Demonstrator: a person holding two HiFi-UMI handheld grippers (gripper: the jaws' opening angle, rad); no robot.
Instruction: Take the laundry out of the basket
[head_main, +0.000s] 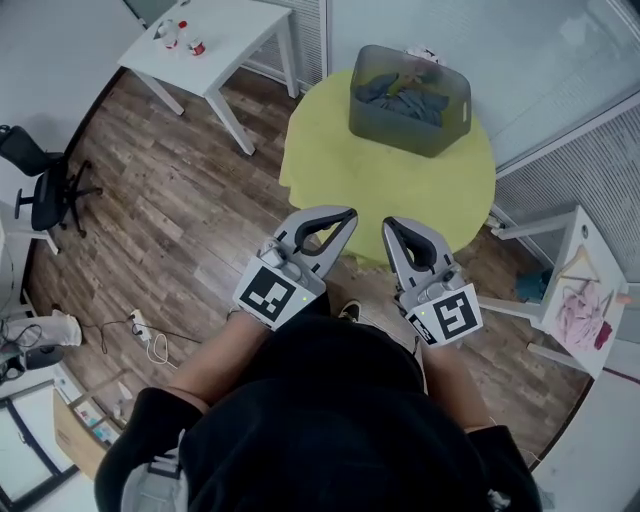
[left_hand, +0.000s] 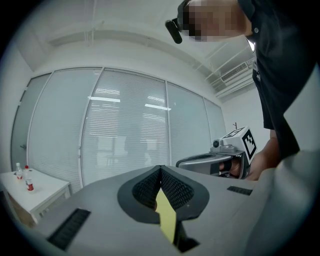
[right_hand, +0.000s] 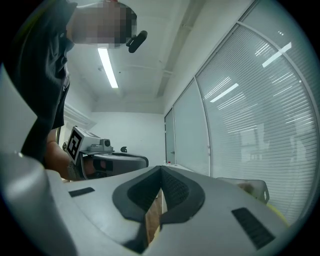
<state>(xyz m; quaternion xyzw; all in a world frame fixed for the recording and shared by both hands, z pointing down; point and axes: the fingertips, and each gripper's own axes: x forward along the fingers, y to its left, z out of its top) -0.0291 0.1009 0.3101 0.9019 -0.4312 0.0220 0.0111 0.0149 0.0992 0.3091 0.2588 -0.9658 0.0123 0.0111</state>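
Landmark: a round yellow table (head_main: 400, 190) stands near the room's glass wall (left_hand: 125, 135), which has slatted blinds behind the panes.
Floor: brown wood planks (head_main: 170, 215) run all round the yellow table.
Basket: a grey basket (head_main: 398, 130) sits on the far side of the yellow table, close to its rim.
Laundry: dark blue-grey clothes (head_main: 405, 97) lie heaped inside the basket. The tabletop around it is bare yellow.
Left gripper (head_main: 347, 213): clenched, pads pressed together on nothing, held at the near edge of the yellow table and well apart from the basket.
Right gripper (head_main: 389, 223): also clenched and empty, just beside the left one at that same near edge.
Desk: a white desk (head_main: 225, 35) stands to the left of the yellow table, carrying small bottles (head_main: 172, 32).
Chair: a black office chair (head_main: 45, 190) is farther left still, well apart from the yellow table.
Side table: a small white table (head_main: 598, 250) to the right of the yellow table holds a pink cloth (head_main: 578, 312) and a hanger (head_main: 580, 265).
Cable: a white power strip (head_main: 140, 325) lies on the planks, left of the person's feet.
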